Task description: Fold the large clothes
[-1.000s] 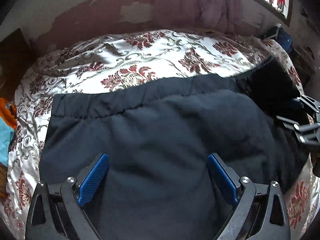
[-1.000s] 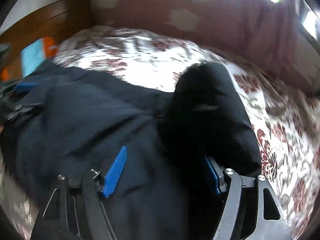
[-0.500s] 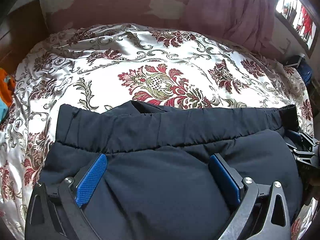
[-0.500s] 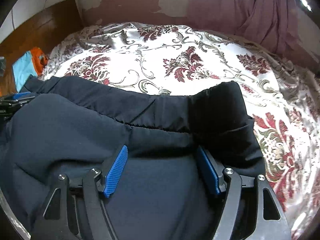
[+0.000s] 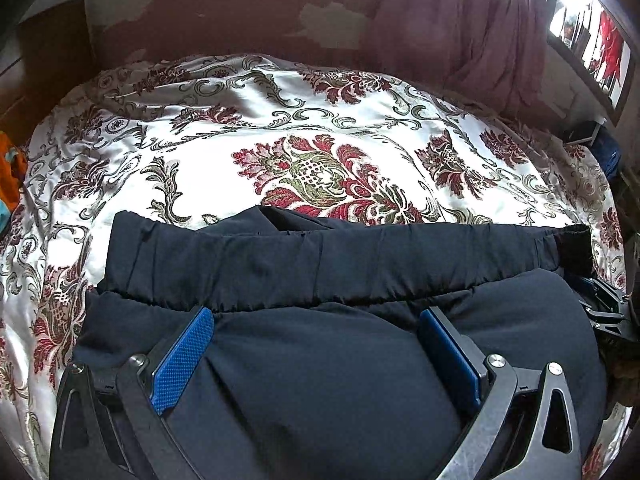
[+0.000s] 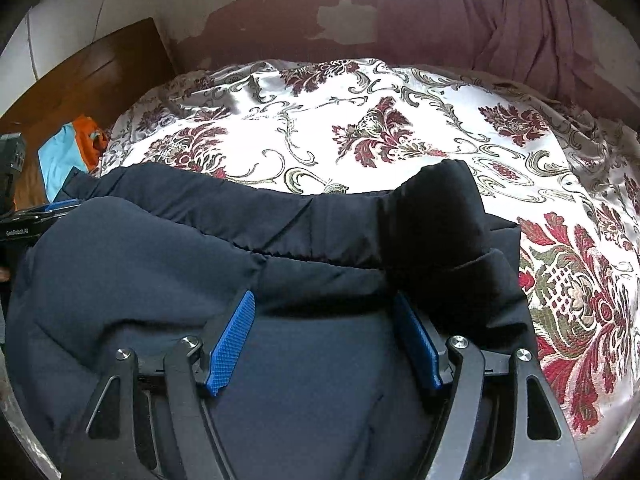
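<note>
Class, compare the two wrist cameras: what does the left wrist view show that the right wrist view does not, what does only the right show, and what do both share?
Only the left wrist view shows the bright window at upper right and the right gripper at the garment's right edge. Only the right wrist view shows the wooden headboard clearly and the left gripper at the left edge. Both share the dark navy garment on the floral bedspread, the mauve curtain, and open blue-padded fingers.

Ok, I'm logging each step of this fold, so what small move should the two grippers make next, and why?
Probably close both on the fabric. The left gripper and right gripper are open, fingers straddling the dark garment, which lies bunched on the floral bedspread, so nothing is gripped yet.
</note>
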